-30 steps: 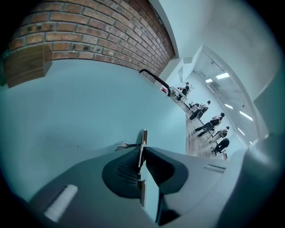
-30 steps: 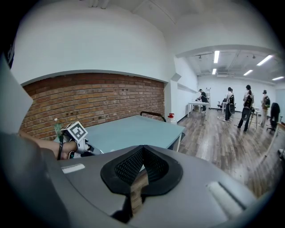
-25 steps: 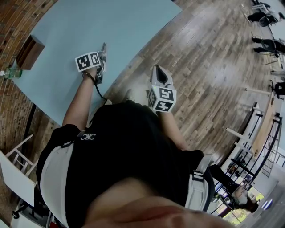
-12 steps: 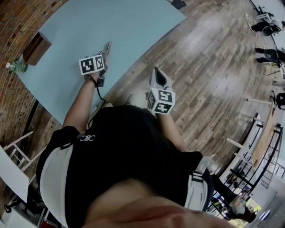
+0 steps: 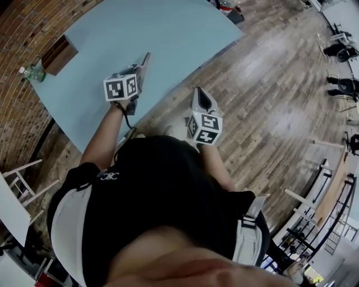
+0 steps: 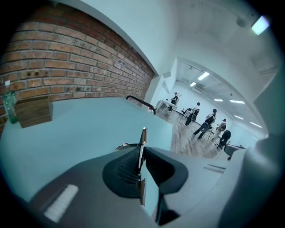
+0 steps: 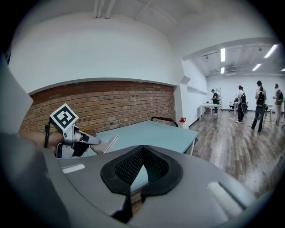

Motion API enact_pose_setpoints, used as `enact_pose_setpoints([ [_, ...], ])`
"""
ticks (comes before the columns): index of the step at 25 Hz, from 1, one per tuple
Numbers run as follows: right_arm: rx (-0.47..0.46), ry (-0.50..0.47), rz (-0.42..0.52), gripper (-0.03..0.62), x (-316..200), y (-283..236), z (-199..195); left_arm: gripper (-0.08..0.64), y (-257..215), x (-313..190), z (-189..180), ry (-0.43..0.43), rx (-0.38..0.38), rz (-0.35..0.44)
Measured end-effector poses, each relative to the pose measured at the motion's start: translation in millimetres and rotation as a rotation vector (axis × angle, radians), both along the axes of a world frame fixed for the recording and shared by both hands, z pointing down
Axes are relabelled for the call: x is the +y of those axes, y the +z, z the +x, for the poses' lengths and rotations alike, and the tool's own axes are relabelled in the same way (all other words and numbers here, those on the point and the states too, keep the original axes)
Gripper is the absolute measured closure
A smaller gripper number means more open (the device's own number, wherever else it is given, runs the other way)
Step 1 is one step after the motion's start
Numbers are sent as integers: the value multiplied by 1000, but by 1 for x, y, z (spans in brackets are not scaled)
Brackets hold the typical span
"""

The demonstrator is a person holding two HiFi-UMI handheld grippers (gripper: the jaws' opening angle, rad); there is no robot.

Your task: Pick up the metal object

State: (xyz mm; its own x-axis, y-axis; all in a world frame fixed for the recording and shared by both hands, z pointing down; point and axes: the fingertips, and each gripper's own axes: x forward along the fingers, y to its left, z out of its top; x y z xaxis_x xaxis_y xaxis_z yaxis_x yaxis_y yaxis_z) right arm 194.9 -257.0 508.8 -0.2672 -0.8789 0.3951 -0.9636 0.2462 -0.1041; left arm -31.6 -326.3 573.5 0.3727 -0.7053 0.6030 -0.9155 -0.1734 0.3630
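Note:
The metal object [image 5: 143, 60] is a thin flat silvery plate. My left gripper [image 5: 138, 72] is shut on its near end and holds it in the air above the light blue table [image 5: 168, 33]. In the left gripper view the plate [image 6: 143, 139] stands edge-on between the pads, its far end past the fingertips. From the right gripper view the left gripper [image 7: 89, 140] and the plate [image 7: 109, 144] show at the left. My right gripper [image 5: 203, 98] is shut and holds nothing, off the table's near edge over the wooden floor.
A wooden box [image 5: 59, 55] and a green bottle [image 5: 33, 73] stand at the table's left edge by the brick wall. A red-capped bottle [image 5: 227, 5] sits past the far corner. A white chair [image 5: 22, 174] is at the left. People stand far across the room [image 6: 207, 124].
My left gripper has risen from the table with the metal plate in it and moved a little farther over the table. The right gripper has barely shifted.

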Motion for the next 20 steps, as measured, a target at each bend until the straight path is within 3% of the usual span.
enact_pose_setpoints([
  [7, -11, -27, 6, 578, -3, 0, -17, 529, -41, 15, -3, 22, -18, 106],
  [20, -6, -21, 19, 580, -10, -4, -29, 529, -49, 30, -15, 21, -15, 90],
])
